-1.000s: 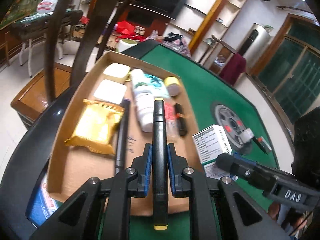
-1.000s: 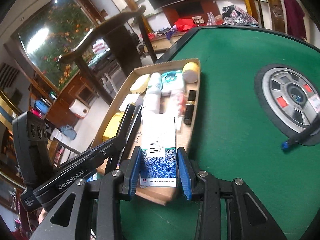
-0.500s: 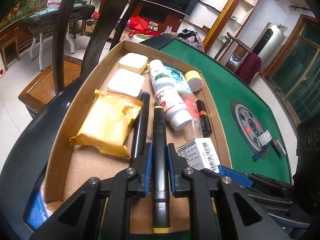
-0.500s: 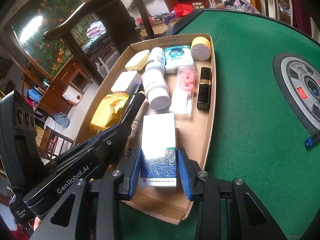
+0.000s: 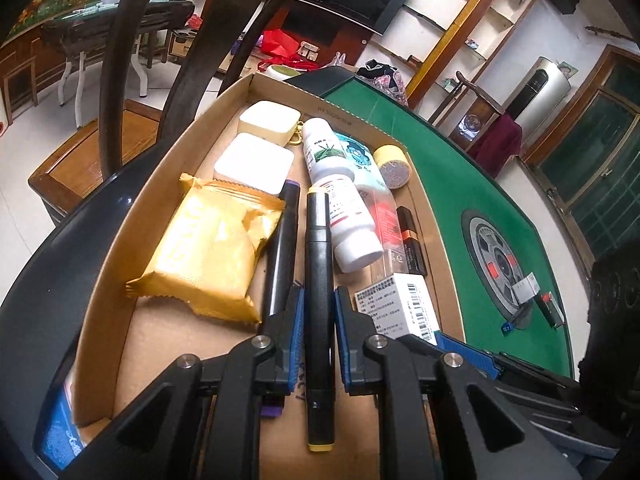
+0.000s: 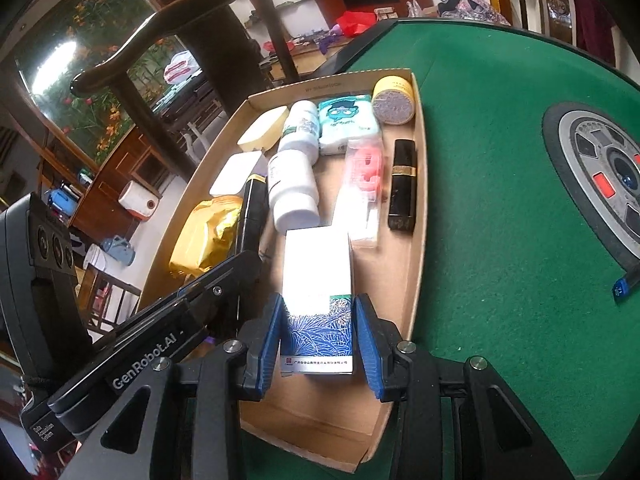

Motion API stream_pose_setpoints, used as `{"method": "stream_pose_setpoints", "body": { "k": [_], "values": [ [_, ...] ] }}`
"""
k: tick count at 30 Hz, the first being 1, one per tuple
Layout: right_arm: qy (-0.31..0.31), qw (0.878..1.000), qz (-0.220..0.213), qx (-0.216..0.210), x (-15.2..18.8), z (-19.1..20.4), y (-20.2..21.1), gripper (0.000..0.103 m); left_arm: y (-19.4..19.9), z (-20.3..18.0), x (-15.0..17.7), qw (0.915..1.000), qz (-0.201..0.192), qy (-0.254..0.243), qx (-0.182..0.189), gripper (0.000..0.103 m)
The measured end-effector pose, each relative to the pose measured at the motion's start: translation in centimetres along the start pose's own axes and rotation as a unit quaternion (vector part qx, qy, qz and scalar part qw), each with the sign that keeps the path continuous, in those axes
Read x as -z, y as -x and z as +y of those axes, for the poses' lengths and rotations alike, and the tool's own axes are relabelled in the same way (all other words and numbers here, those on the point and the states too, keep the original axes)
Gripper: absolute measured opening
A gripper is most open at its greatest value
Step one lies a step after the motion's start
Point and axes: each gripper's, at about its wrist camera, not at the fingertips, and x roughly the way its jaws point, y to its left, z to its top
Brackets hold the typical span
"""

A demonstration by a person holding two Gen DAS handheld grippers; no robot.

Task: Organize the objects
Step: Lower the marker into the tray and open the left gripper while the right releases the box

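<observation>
A shallow cardboard tray lies on the green table. My left gripper is shut on a black marker with yellow ends, held low over the tray beside another black marker. My right gripper is shut on a white medicine box with a blue leaf pattern, low over the tray's near right part. In the left wrist view that box shows its barcode side, just right of the marker. Whether either object rests on the tray floor, I cannot tell.
The tray holds a gold snack packet, white bottles, two white square cases, a tissue pack, a yellow-lidded jar, a black lipstick and a clear packet. A dark chair stands left; a round centre panel is right.
Both grippers came down and forward over the tray with the marker and the box still held. In the last half second they hardly moved.
</observation>
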Motion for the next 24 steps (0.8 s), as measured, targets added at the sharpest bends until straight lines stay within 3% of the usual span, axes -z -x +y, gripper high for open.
{"method": "stream_pose_setpoints", "body": {
  "k": [10, 15, 24],
  "values": [
    [0.0, 1.0, 0.011, -0.01, 0.2, 0.4, -0.2, 0.046, 2.9, -0.2, -0.2, 0.9993, -0.028, 0.001, 0.023, 0.015],
    [-0.001, 0.998, 0.021, -0.054, 0.6, 0.9, -0.3, 0.053, 3.7, 0.0, -0.3, 0.9991, -0.036, 0.004, 0.023, 0.015],
    [-0.022, 0.998, -0.009, -0.055, 0.4, -0.8, 2.3, 0.053, 3.9, -0.8, 0.0, 0.9991, -0.033, -0.007, 0.024, 0.015]
  ]
}}
